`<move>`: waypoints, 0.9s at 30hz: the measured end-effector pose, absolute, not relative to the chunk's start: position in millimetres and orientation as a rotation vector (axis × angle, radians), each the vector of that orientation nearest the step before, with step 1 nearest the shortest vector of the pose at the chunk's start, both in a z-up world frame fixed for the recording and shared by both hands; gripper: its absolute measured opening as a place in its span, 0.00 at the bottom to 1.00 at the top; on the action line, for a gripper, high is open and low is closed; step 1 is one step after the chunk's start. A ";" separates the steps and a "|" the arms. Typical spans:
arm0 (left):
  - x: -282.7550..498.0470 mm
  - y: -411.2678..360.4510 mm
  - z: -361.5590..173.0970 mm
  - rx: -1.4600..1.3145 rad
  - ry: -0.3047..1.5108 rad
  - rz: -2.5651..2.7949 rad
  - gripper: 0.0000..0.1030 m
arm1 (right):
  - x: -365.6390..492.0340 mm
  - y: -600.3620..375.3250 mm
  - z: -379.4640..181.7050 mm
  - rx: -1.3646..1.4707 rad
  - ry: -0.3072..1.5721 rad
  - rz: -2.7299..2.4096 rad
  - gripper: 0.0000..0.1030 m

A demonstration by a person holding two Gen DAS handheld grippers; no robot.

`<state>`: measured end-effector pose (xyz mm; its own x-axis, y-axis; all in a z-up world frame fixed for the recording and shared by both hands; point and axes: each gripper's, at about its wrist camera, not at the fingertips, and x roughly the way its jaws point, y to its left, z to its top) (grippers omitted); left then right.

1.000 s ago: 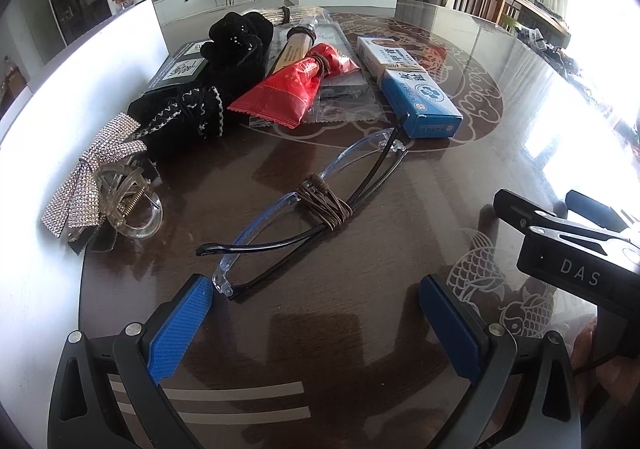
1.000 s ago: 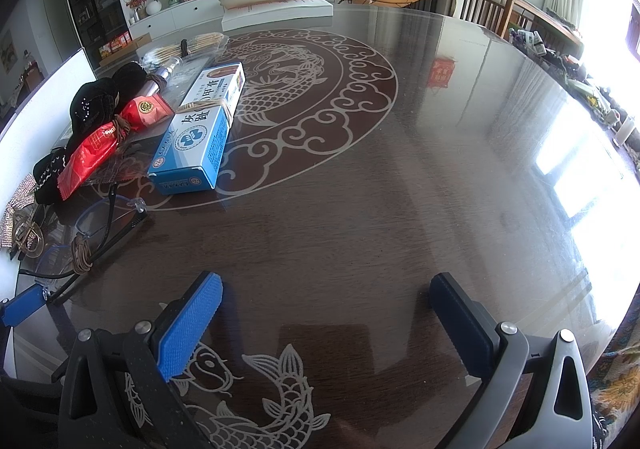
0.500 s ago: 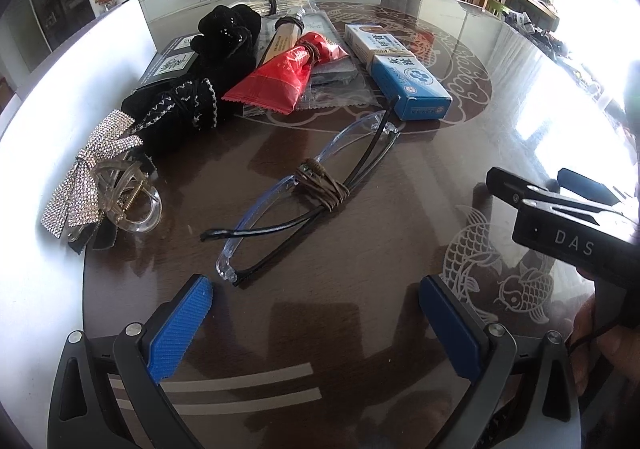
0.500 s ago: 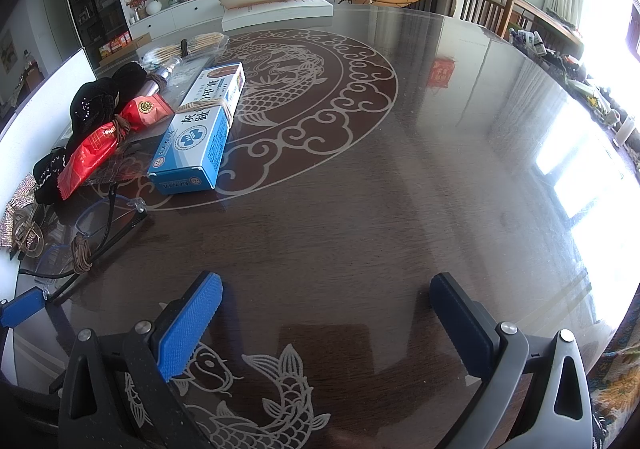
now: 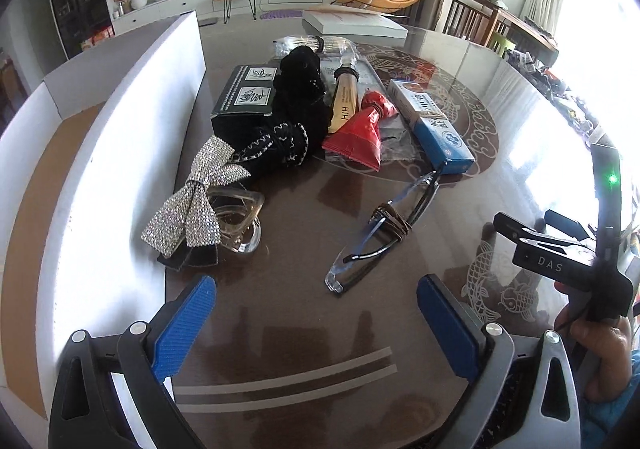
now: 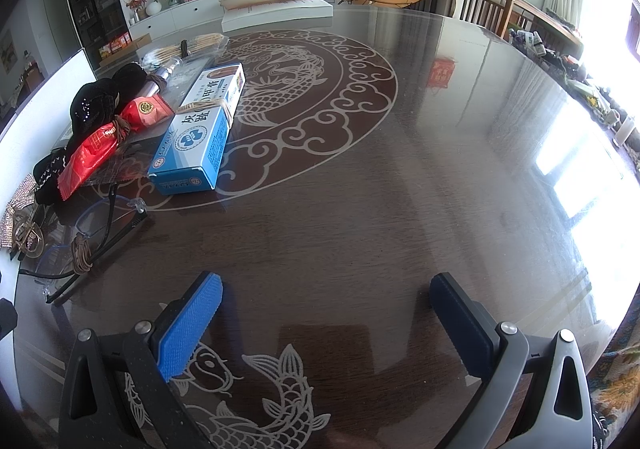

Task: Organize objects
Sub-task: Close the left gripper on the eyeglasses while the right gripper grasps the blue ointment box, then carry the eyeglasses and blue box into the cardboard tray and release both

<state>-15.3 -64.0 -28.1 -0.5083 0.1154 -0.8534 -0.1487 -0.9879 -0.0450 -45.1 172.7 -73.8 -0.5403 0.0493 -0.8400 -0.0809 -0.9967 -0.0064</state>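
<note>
The left tool (image 5: 316,313) hovers low over the dark counter (image 5: 304,345), its blue pads spread wide and holding nothing. The right tool (image 6: 326,309) is likewise wide apart and empty above the fish inlay.

Just ahead of the left tool lie folded glasses (image 5: 384,225) bound with a brown cord. To their left, a rhinestone bow (image 5: 192,205) rests against a clear hair claw (image 5: 240,217), beside a white box wall (image 5: 132,137).

Farther back sit black fabric accessories (image 5: 296,117), a red packet (image 5: 356,133) and a blue-and-white carton (image 5: 436,125).
</note>
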 end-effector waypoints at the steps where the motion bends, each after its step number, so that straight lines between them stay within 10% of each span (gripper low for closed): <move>1: -17.9 -61.0 -26.3 -1.454 0.081 2.618 1.00 | -45.1 172.6 -73.8 -1.467 0.051 2.693 1.00; 10: -49.4 11.8 -55.2 -1.398 0.392 2.381 0.95 | -45.0 173.0 -74.0 -1.468 0.055 2.696 1.00; 16: -58.3 17.5 -60.5 -1.398 0.354 2.360 0.27 | -44.3 186.1 -72.0 -1.450 0.106 2.650 1.00; 21: -37.3 -9.1 -60.1 -1.451 0.185 2.424 0.26 | -48.4 225.5 -59.7 -1.432 0.502 2.672 1.00; 27: -13.8 -36.8 -48.8 -1.396 0.033 2.510 0.26 | -140.0 143.7 -23.6 -1.717 0.185 2.840 0.90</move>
